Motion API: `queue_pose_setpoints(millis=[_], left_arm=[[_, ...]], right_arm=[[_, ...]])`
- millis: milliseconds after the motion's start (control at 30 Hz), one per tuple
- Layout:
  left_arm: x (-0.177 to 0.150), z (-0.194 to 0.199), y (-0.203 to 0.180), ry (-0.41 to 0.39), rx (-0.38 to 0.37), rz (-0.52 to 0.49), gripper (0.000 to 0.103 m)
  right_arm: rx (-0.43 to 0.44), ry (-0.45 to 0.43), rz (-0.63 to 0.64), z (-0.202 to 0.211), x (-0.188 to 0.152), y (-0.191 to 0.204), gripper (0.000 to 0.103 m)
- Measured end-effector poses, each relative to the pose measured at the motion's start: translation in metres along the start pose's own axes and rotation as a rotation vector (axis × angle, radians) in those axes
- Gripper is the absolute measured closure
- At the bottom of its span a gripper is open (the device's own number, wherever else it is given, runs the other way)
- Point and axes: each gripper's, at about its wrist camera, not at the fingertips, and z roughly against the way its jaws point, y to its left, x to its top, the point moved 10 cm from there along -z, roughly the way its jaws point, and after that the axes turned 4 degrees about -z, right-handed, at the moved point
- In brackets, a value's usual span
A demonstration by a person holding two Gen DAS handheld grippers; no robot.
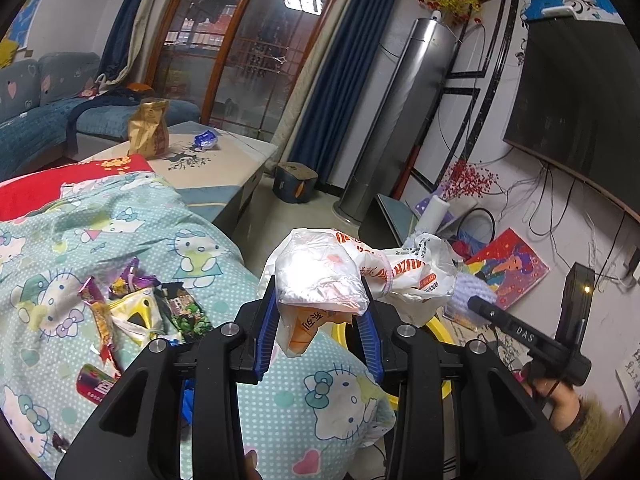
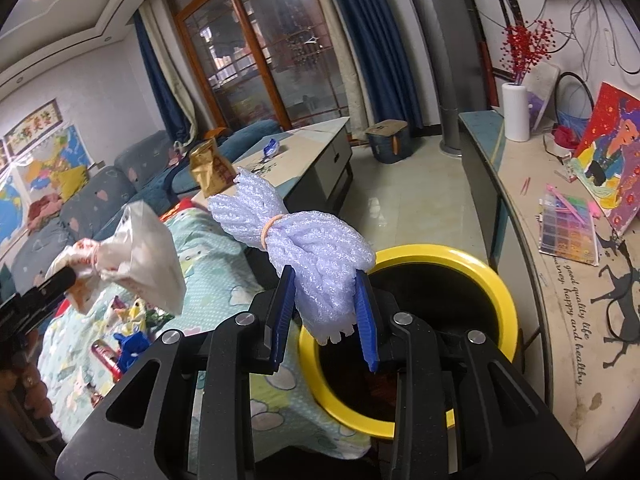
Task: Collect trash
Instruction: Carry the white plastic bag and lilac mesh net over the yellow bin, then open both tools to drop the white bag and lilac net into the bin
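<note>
Yellow-rimmed bin (image 2: 502,292) (beside wrapper-strewn quilt (image 1: 132,232)) sits under right tongs (image 2: 324,308) clamping foam netting (image 2: 316,256); left tongs (image 1: 320,316) clamp plastic bag (image 1: 332,276).

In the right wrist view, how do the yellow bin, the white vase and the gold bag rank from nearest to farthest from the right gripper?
1. Yellow bin, directly under the right gripper.
2. Gold bag, left, on the table.
3. White vase, right, on the counter; close to the bag, so this order is uncertain.

A crumpled white plastic bag (image 1: 352,280) with orange print is pinched off the bedding. A pale lavender foam net bundle (image 2: 316,252), banded orange, hangs above the yellow-rimmed bin (image 2: 496,280). Several snack wrappers (image 1: 136,308) lie scattered on the quilt.
</note>
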Motion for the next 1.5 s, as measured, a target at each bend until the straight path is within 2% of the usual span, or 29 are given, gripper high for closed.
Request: queue_pose_setpoints(millis=[767, 1267, 1500], left_arm=[[-0.029, -0.053, -0.055, 0.101, -0.042, -0.12, 0.068], [-0.067, -0.098, -0.091, 0.189, -0.078, -0.201, 0.068], [-0.092, -0.125, -0.106, 0.254, -0.092, -0.25, 0.068]], right_arm=[[-0.116, -0.02, -0.071, 0.0, 0.009, -0.062, 0.08], [-0.187, 0.031, -0.117, -0.016, -0.004, -0.103, 0.079], [-0.204, 0.054, -0.136, -0.023, -0.01, -0.118, 0.079]])
